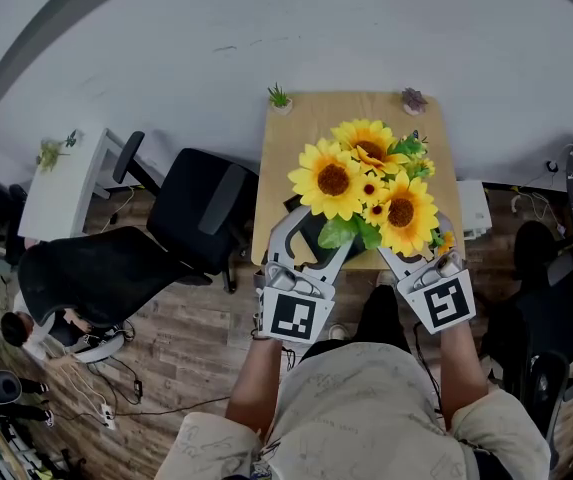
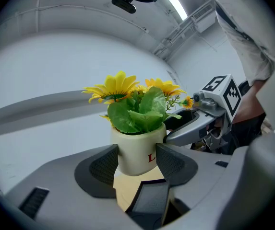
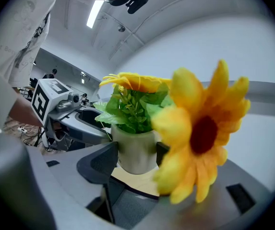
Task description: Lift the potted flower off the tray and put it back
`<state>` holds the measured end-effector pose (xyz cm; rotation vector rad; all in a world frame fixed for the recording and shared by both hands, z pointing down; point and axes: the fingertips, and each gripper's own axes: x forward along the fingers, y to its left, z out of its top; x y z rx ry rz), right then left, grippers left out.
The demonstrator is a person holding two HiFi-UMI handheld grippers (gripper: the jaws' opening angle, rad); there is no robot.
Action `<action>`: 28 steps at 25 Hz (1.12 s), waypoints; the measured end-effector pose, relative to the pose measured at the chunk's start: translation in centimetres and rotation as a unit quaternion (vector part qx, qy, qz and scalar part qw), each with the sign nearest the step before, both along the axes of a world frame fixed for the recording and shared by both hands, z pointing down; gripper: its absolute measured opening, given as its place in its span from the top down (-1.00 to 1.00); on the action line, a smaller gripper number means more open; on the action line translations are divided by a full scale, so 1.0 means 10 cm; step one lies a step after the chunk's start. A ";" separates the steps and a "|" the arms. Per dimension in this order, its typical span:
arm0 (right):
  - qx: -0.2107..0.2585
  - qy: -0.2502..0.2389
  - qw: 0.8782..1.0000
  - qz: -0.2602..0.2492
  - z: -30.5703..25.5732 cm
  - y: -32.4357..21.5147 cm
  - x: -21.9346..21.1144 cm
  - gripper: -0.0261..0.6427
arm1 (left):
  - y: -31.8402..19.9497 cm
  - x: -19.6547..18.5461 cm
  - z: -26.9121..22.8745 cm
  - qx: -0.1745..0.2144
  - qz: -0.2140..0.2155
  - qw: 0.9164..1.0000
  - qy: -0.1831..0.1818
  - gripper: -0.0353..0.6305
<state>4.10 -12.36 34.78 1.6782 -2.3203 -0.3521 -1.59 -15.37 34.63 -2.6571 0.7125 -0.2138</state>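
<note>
One wooden table (image 1: 296, 138) is carrying one black tray (image 1: 311, 233) by its front edge. One potted flower (image 1: 366, 183) is hanging just above this tray. The left gripper (image 2: 137, 157) and the right gripper (image 3: 135, 155) are both clamping their jaws on its white pot, from opposite sides. Two small plants (image 1: 280, 98) (image 1: 413, 99) are standing at the far corners.

An office — black swivel chairs (image 1: 198, 208), a white desk (image 1: 61, 183), floor cables (image 1: 116, 393).

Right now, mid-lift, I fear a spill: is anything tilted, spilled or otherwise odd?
Nothing stands out. The pot is upright, clamped by the left gripper and right gripper; nothing spilled shows on the table. One sunflower crowds the right gripper view.
</note>
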 end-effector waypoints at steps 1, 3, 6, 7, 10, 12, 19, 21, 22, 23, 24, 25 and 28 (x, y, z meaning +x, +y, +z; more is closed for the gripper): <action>0.001 0.000 1.000 0.000 0.00 0.00 0.00 0.12 | 0.00 0.00 0.00 0.001 0.000 1.000 -0.001 0.13; 0.002 0.001 1.000 -0.001 0.00 0.00 0.00 0.12 | 0.00 0.00 0.00 0.001 0.001 1.000 0.001 0.14; 0.000 0.002 1.000 0.000 0.00 0.00 0.00 0.12 | 0.00 0.00 -0.02 -0.002 0.000 1.000 0.008 0.14; 0.000 0.000 1.000 0.000 0.00 0.00 0.00 0.12 | 0.00 0.00 -0.01 -0.002 -0.001 1.000 0.009 0.14; -0.001 -0.001 1.000 0.000 0.01 0.00 0.00 0.12 | 0.00 0.00 0.01 -0.004 0.000 1.000 0.005 0.13; -0.001 0.000 1.000 0.000 0.00 0.00 0.00 0.12 | 0.00 0.00 0.02 -0.006 0.000 1.000 0.003 0.14; -0.002 0.002 1.000 0.001 0.02 0.00 0.01 0.12 | 0.00 0.01 0.02 -0.006 0.001 1.000 0.006 0.13; -0.005 0.004 1.000 0.003 0.03 0.00 0.01 0.12 | 0.00 0.02 0.03 -0.012 0.001 1.000 0.011 0.14; -0.005 0.004 1.000 0.003 0.04 0.00 0.01 0.12 | 0.00 0.02 0.04 -0.014 0.002 1.000 0.011 0.13; -0.006 0.004 1.000 0.004 0.04 0.00 0.02 0.12 | -0.01 0.02 0.05 -0.016 0.003 1.000 0.010 0.14; -0.007 0.004 1.000 0.005 0.05 0.00 0.02 0.12 | -0.01 0.02 0.06 -0.017 0.004 1.000 0.009 0.13; -0.008 0.003 1.000 0.006 0.07 0.00 0.02 0.12 | -0.01 0.03 0.07 -0.018 0.004 1.000 0.008 0.13; -0.013 0.001 1.000 0.009 0.10 -0.01 0.03 0.12 | -0.02 0.04 0.13 -0.021 0.007 1.000 -0.001 0.14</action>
